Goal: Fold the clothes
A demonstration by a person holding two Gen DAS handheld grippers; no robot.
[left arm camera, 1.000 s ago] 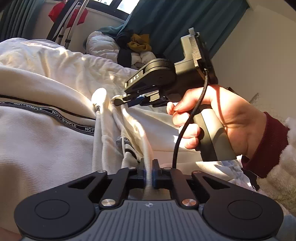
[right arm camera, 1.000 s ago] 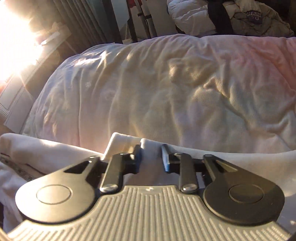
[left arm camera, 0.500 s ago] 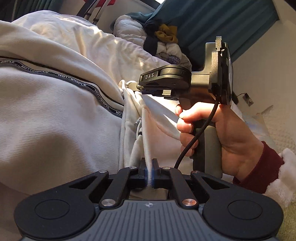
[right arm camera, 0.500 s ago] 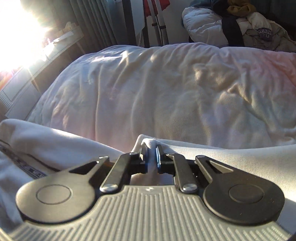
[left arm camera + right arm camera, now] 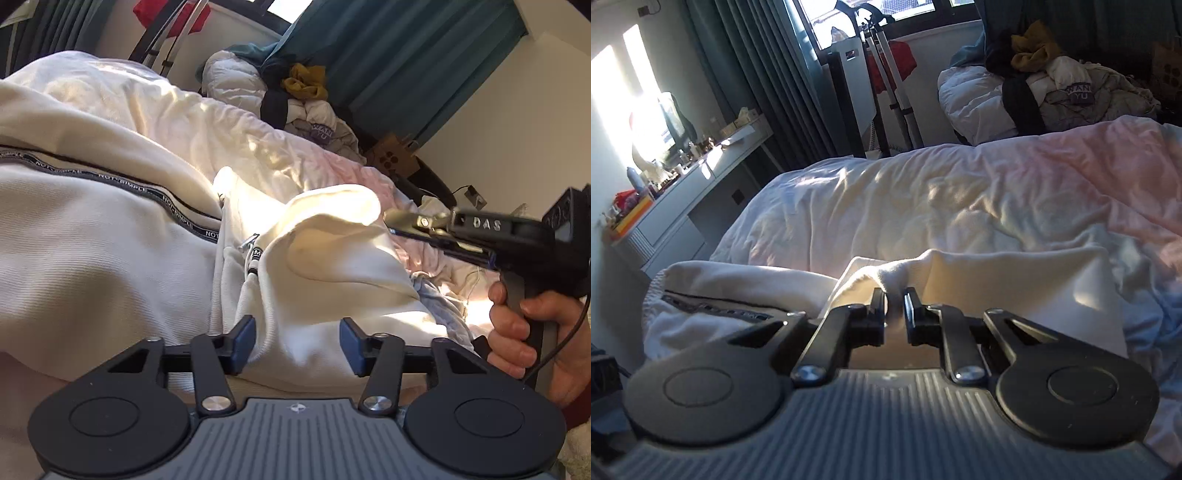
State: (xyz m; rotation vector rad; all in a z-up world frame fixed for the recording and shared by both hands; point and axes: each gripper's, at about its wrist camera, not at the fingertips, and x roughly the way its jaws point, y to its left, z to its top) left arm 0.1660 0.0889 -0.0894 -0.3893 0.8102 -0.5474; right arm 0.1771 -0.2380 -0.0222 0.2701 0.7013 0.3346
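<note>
A cream hoodie [image 5: 110,258] with a black lettered band and white drawstrings lies on the bed. In the left wrist view my left gripper [image 5: 297,341] is open, its blue pads either side of the hood's edge, touching nothing. My right gripper [image 5: 388,219] shows at the right of that view, held by a hand, pinching the hood's [image 5: 332,236] far rim and holding it up. In the right wrist view my right gripper [image 5: 894,301] is shut on a bunched fold of the cream hoodie [image 5: 1015,280].
A rumpled white duvet [image 5: 923,199] covers the bed. A heap of clothes [image 5: 1052,85] lies beyond it under teal curtains. A desk with clutter [image 5: 683,173] stands at the left. A drying rack [image 5: 886,74] stands by the window.
My left gripper has opened and let go of the drawstring. My right gripper has moved right and pulled the hood with it, still shut on the fabric.
</note>
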